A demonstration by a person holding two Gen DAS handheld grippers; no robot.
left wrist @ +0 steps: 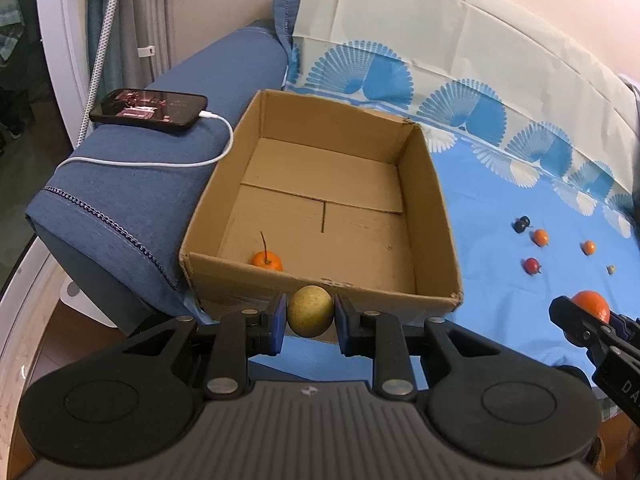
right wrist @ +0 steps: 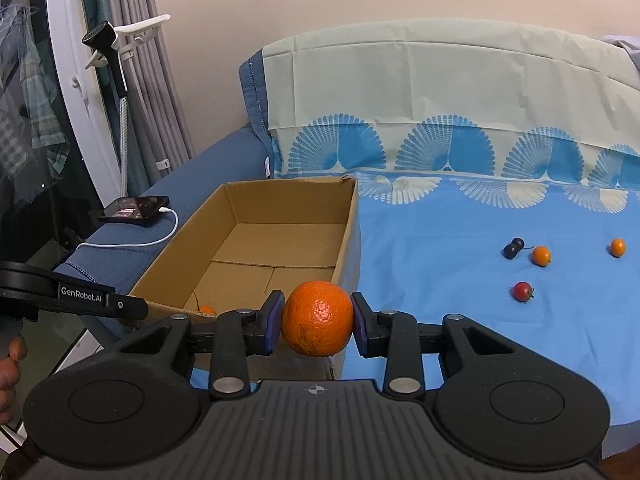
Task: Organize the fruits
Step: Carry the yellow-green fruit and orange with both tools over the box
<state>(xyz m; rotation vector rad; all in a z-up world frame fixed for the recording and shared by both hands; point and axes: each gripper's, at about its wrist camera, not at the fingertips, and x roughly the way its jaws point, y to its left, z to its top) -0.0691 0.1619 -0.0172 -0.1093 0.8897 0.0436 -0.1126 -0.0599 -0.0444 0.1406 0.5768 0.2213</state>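
Both grippers are loaded right now. The left gripper [left wrist: 310, 317] is pinching a small yellow-green round fruit [left wrist: 310, 312] between its blue pads, sitting right at the near rim of the cardboard box [left wrist: 328, 292], roughly mid-edge. The right gripper [right wrist: 317, 319] is clamped on a big orange [right wrist: 317, 318], just off the box's near right corner.

The box is open-topped with plenty of bare floor inside. Only one thing is in it: a small stemmed orange fruit [left wrist: 267, 261] tucked against the near wall on the left side. The box's left side butts up against the blue sofa armrest [left wrist: 160, 184], where a phone [left wrist: 149, 109] sits with a white charging cable [left wrist: 160, 162] looping toward the box. To the right it's all open blue cloth [right wrist: 460, 264].

Loose stuff on the cloth: two small orange fruits [right wrist: 541, 255] [right wrist: 618, 247], one red fruit [right wrist: 523, 291] and a dark pair of berries [right wrist: 513, 248], all well apart from the box. The left wrist view also catches a tiny pale bit [left wrist: 611, 269] near them, too small for me to tell what it is, and the right view doesn't show it. The right view picks up a person's fingers [right wrist: 12, 364] at the left edge, which the left view misses.
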